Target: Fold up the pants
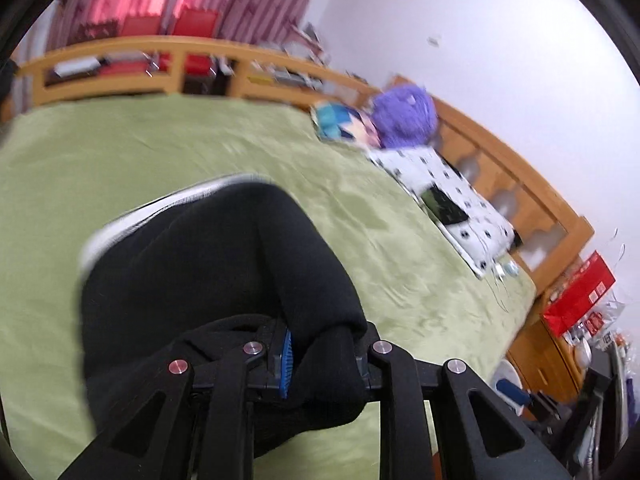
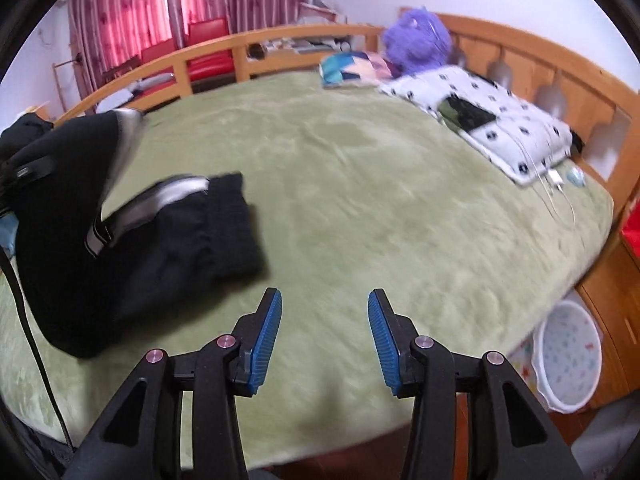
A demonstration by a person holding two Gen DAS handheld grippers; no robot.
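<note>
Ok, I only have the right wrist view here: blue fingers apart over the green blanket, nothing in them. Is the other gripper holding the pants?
Observer: Yes. The left gripper is shut on a bunched fold of the black pants.
Operator: Which part does it have?
Observer: Can't tell. The fabric wraps over the fingers; only one blue pad shows.
Operator: My view shows a grey stripe. Does yours?
Observer: A pale stripe runs along the far edge of the pants in the left view.
Operator: Anything close by on that side?
Observer: No. Green blanket surrounds the pants; the spotted pillow lies apart, by the headboard.
</note>
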